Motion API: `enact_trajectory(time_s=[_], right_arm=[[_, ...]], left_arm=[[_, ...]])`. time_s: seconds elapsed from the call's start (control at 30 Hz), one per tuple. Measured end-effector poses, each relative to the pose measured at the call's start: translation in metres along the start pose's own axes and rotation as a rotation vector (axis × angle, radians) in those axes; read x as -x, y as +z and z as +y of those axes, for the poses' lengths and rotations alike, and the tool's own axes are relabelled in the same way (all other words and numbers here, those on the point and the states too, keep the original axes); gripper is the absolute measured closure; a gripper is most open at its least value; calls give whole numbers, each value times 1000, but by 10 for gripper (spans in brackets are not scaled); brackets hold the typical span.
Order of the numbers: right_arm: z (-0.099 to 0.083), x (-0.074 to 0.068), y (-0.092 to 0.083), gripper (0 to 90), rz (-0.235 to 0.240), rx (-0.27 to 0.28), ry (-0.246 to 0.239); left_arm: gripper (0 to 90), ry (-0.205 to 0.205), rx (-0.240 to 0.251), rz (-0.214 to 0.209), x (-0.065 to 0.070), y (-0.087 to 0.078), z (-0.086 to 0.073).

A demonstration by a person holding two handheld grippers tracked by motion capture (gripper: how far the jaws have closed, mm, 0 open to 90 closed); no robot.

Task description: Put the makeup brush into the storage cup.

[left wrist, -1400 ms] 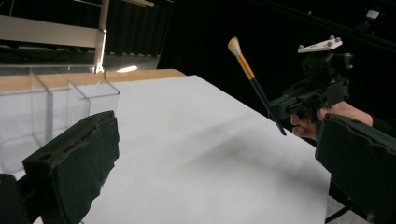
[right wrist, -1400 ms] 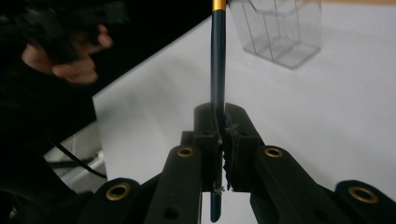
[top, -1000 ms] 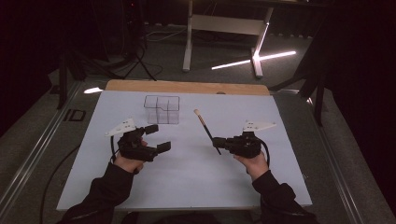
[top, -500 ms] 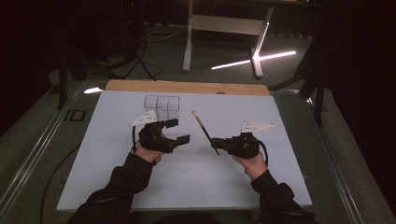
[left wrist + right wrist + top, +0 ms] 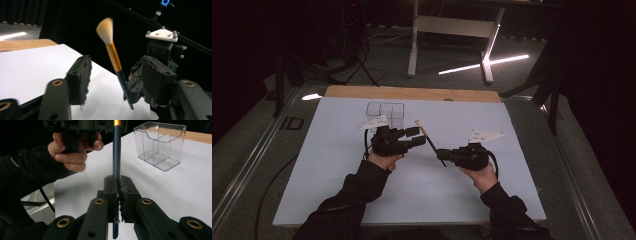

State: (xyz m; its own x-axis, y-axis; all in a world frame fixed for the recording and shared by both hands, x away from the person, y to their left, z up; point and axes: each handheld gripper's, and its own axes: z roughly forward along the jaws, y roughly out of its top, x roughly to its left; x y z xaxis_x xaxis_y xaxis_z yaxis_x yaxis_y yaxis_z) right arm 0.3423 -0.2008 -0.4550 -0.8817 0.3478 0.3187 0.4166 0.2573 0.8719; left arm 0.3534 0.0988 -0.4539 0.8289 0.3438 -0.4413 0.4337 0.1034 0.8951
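High view has a white sheet (image 5: 337,165) covering the table, with a wooden strip (image 5: 412,93) along its far edge. Left of centre, the left gripper (image 5: 414,136) is held above the sheet, its jaws spread apart and pointing right toward the brush. Just beyond it, near the far edge, stands a clear divided organizer (image 5: 386,111), empty as far as can be seen. To the right of the left gripper, a makeup brush (image 5: 428,139) slants up and away, its pale bristle tip at the far end and its dark handle running down to the right. The right gripper (image 5: 442,154) has its jaws clamped on the lower handle. Left gripper view shows the bristles (image 5: 106,30) above a gold ferrule between its own parted jaws, not touching either.
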Motion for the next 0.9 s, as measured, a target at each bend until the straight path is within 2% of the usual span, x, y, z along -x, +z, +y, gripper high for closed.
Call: enact_trajectory(time_s=[0.07, 0.1, 0.2, 0.33, 0.4, 0.5, 0.6, 0.73, 0.77, 0.9], right_arm=[[0, 0, 0, 847, -1, 0, -1], [0, -1, 1, 847, -1, -5, -5], [-1, -2, 1, 847, 3, -9, -8], [-2, -2, 3, 847, 5, -21, -13], [-2, -2, 3, 847, 8, -23, -12], [-1, -3, 4, 847, 8, -29, -21], [-1, -4, 4, 846, 3, -36, -28], [-1, -4, 5, 846, 1, -53, -40], [-2, -4, 6, 846, 2, -54, -42], [-1, -5, 6, 846, 4, -58, -43]], left_arm=[[444, 4, -8, 7, 0, 2, 0], [487, 1, -9, 0, 0, 2, 0], [527, -17, 7, -16, -1, 4, 1], [657, -30, 5, -28, -1, 6, 2], [682, -32, 6, -32, -1, 7, 3], [787, -35, 7, -34, -3, 6, 4], [808, -54, 6, -62, -5, 7, 4], [825, -40, -7, -68, -3, 9, 4], [834, -67, -14, -85, -4, 10, 5], [838, -69, -19, -93, -2, 11, 7]])
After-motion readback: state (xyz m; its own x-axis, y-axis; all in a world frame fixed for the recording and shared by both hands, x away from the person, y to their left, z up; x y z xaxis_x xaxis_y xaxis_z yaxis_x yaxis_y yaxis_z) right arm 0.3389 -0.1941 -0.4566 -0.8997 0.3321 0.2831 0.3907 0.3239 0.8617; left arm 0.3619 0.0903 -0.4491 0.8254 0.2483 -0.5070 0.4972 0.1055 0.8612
